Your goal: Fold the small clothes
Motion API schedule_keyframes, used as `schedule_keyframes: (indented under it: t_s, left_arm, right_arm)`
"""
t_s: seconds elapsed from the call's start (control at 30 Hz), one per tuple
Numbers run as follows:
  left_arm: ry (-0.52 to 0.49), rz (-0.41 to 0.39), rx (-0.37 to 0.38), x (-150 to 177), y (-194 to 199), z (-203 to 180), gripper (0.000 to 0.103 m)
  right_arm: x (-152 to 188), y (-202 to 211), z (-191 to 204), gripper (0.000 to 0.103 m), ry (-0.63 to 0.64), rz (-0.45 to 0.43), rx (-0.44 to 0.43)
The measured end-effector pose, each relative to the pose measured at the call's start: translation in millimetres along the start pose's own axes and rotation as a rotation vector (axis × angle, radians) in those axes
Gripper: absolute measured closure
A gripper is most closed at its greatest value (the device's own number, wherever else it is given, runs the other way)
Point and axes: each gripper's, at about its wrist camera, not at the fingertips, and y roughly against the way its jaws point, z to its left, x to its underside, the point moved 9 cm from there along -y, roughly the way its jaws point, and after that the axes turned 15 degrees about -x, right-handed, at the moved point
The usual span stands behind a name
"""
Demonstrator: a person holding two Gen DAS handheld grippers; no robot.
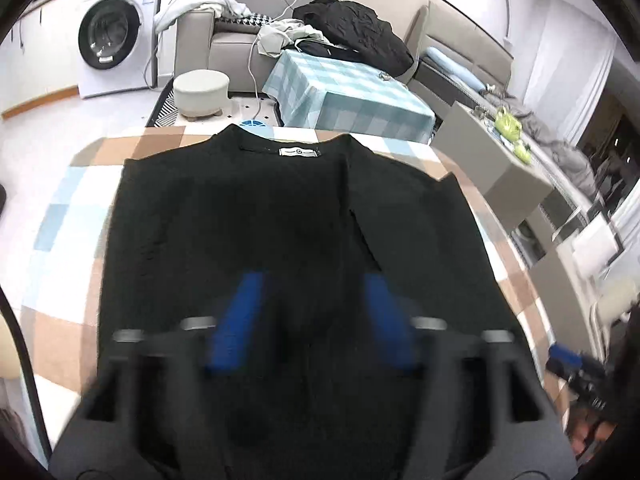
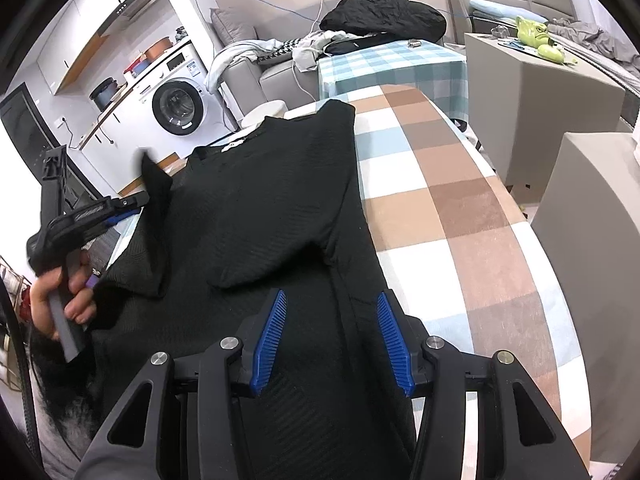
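Observation:
A black knitted top [image 1: 248, 232] lies flat on the checked table [image 1: 68, 208], collar with a white label [image 1: 299, 153] at the far edge. Its right sleeve is folded in over the body. My left gripper [image 1: 312, 284] is open above the lower middle of the top, blurred. My right gripper [image 2: 331, 300] is open over the top's [image 2: 256, 208] right side seam near the hem. The left gripper also shows in the right wrist view [image 2: 120, 210], at the left edge of the top, beside a raised fold of fabric.
Beyond the table stand a teal-checked smaller table [image 1: 352, 96], a round stool [image 1: 202, 90], a grey sofa with clothes [image 1: 352, 36] and a washing machine [image 1: 116, 36]. Grey cabinets [image 2: 536, 104] stand to the right. The right part of the checked table [image 2: 460, 208] is bare.

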Motion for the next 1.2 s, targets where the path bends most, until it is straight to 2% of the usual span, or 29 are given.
schedule_keyframes:
  t_s: [0.1, 0.23, 0.37, 0.5, 0.63, 0.77, 0.97, 1.07, 1.1, 1.13, 1.17, 1.2]
  left_arm:
    - [-0.028, -0.025, -0.063, 6, 10, 11, 0.033]
    - [0.003, -0.018, -0.168, 33, 34, 53, 0.033]
    - [0.065, 0.009, -0.295, 85, 61, 120, 0.031]
    - [0.115, 0.046, -0.365, 135, 85, 173, 0.03]
    - [0.152, 0.104, -0.388, 191, 101, 205, 0.03]
    - [0.152, 0.16, -0.382, 233, 108, 214, 0.03]
    - [0.131, 0.165, -0.327, 258, 118, 191, 0.03]
    - [0.118, 0.146, -0.308, 255, 122, 180, 0.042]
    - [0.114, 0.143, -0.303, 253, 124, 177, 0.052]
    - [0.11, 0.138, -0.303, 253, 124, 175, 0.067]
    - [0.107, 0.133, -0.3, 252, 127, 172, 0.078]
    - [0.103, 0.125, -0.295, 251, 128, 170, 0.095]
  right_arm:
    - [-1, 1, 1, 0.052, 0.007, -0.001, -0.004]
    - [4, 5, -1, 0.049, 0.03, 0.011, -0.001]
    - [17, 13, -8, 0.049, 0.068, 0.039, 0.008]
    - [40, 26, -21, 0.049, 0.09, 0.08, 0.012]
    - [66, 41, -27, 0.049, 0.099, 0.114, -0.022]
    - [95, 52, -24, 0.049, 0.131, 0.16, -0.052]
    - [129, 63, -24, 0.049, 0.161, 0.204, -0.039]
    - [140, 66, -24, 0.049, 0.18, 0.216, -0.028]
    - [143, 66, -24, 0.049, 0.191, 0.214, -0.032]
    - [144, 65, -23, 0.051, 0.202, 0.209, -0.029]
    - [145, 65, -23, 0.056, 0.213, 0.201, -0.022]
    - [145, 65, -21, 0.075, 0.227, 0.195, -0.024]
